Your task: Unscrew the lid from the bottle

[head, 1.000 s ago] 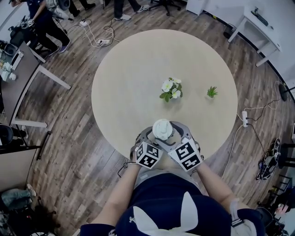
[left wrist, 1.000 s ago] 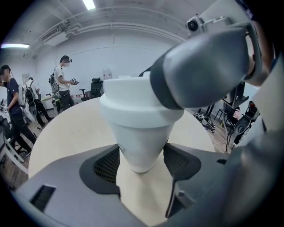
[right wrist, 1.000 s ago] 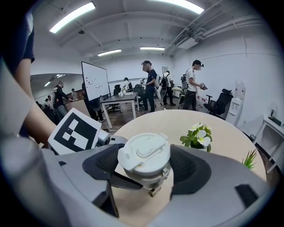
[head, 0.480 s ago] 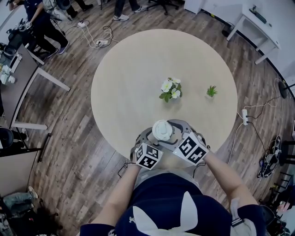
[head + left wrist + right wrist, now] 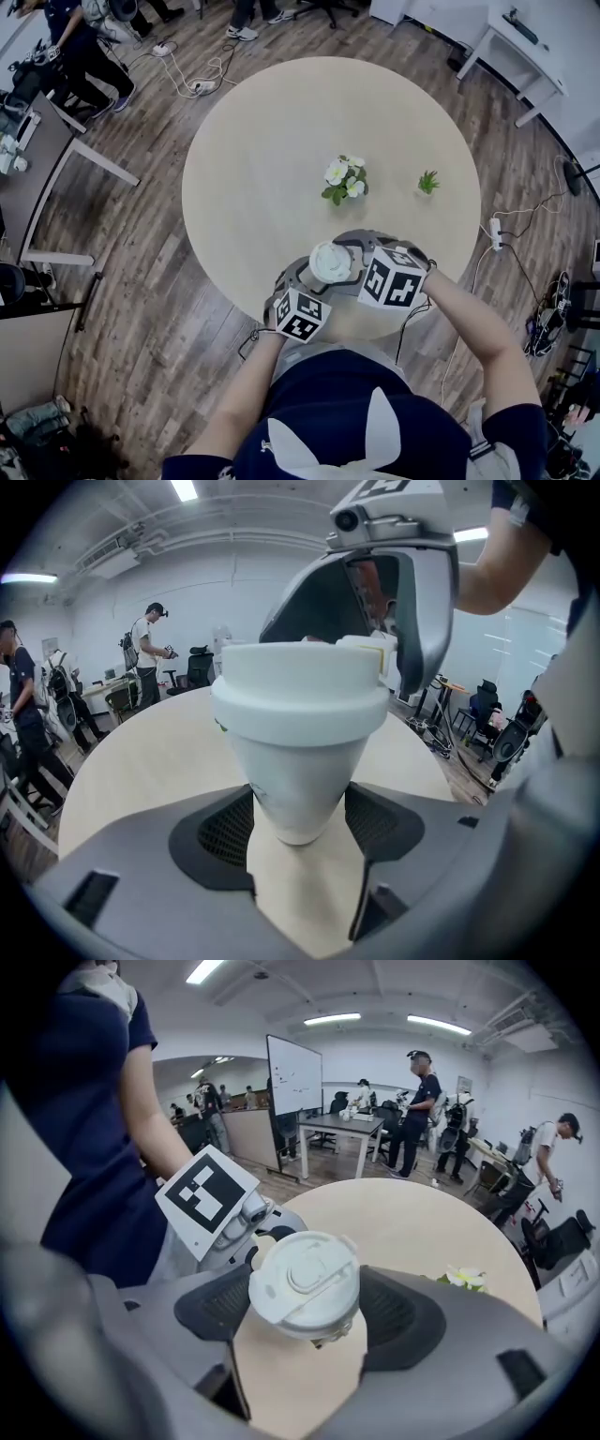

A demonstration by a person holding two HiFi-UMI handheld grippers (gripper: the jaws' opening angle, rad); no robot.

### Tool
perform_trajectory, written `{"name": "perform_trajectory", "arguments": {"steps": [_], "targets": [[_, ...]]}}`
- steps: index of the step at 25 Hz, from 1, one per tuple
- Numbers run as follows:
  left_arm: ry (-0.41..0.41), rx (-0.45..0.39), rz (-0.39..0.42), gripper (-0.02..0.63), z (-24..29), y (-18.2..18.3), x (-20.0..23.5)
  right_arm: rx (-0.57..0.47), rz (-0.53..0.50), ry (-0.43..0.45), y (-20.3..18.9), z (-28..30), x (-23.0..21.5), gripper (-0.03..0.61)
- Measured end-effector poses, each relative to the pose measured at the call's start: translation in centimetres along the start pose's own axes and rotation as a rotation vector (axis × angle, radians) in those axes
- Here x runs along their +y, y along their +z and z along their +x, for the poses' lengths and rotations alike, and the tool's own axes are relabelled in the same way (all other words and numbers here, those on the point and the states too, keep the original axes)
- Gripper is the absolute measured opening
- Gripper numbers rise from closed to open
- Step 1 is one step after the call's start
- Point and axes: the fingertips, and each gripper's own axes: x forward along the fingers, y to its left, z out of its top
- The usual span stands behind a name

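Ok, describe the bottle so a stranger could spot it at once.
Find the round table. At its near edge, before the person, the left hand-held gripper clamps a white bottle by its tapered body and the right hand-held gripper grips its lid. Unlike the flowers and small green plant farther out, it is a plain white container.

The head view is looking steeply down on the table [image 5: 253, 159]; both gripper views are peering close along their jaws, sharing the bottle [image 5: 298, 761] and lid [image 5: 305, 1283] mid-frame.
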Motion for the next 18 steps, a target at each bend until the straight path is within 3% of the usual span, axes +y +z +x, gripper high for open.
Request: {"name": "perform_trajectory", "arguments": {"steps": [8, 18], "targets": [[-0.005, 0.0, 0.003, 0.314, 0.01, -0.2, -0.13, 0.203, -0.256, 0.113, -0.5, 0.2, 0.4, 0.365], [-0.01, 0.011, 0.008, 0.314, -0.12, -0.09, -0.11, 0.401, -0.634, 0.166, -0.93, 0.0, 0.16, 0.365]]}}
